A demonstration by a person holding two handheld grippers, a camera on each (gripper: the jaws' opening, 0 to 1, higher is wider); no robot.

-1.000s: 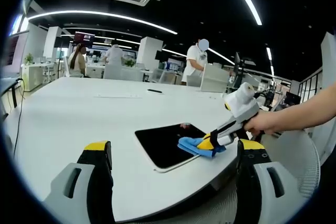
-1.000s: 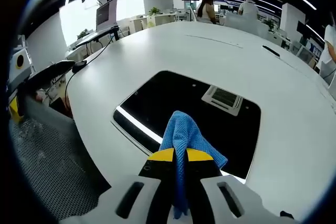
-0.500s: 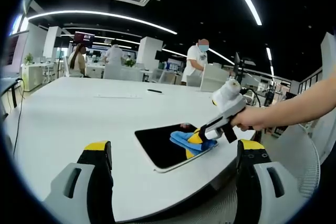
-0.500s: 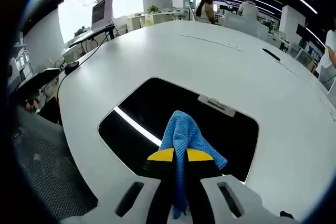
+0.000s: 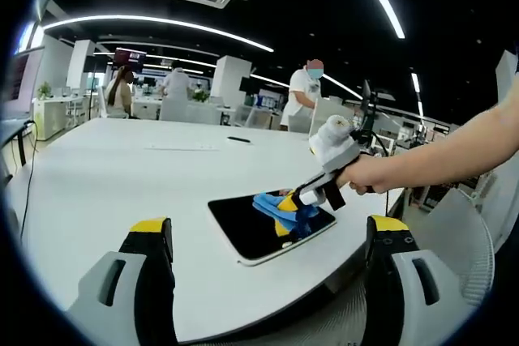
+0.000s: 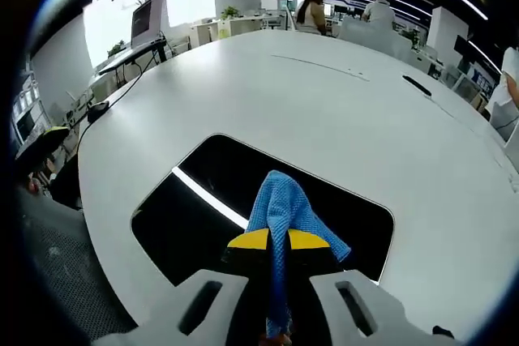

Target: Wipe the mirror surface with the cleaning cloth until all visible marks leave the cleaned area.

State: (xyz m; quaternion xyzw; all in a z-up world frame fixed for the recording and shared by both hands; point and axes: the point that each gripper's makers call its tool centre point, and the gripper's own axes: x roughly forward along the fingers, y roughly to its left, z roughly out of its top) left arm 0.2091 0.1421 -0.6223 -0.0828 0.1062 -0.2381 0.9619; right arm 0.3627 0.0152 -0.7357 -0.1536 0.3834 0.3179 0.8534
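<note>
A dark rectangular mirror [image 5: 251,231] [image 6: 211,200] lies flat on the white table, near its front edge. My right gripper [image 6: 278,240] is shut on a blue cleaning cloth [image 6: 281,204], which hangs over the mirror's middle. In the left gripper view that same gripper [image 5: 285,202], held by a person's hand [image 5: 366,176], presses the blue cloth [image 5: 274,203] onto the mirror's right half. My left gripper [image 5: 268,237] stands open above the table's near edge, short of the mirror, with nothing between its yellow-tipped fingers [image 5: 151,228].
The white table [image 5: 122,176] stretches far back, with a dark pen [image 5: 239,141] lying on it. A mesh office chair [image 5: 454,241] stands at the right. Several people are at desks in the background. A cable [image 6: 122,87] crosses the table's far left.
The right gripper has slid the cloth leftward across the mirror, from its right edge toward the middle. The left gripper has stayed still.
</note>
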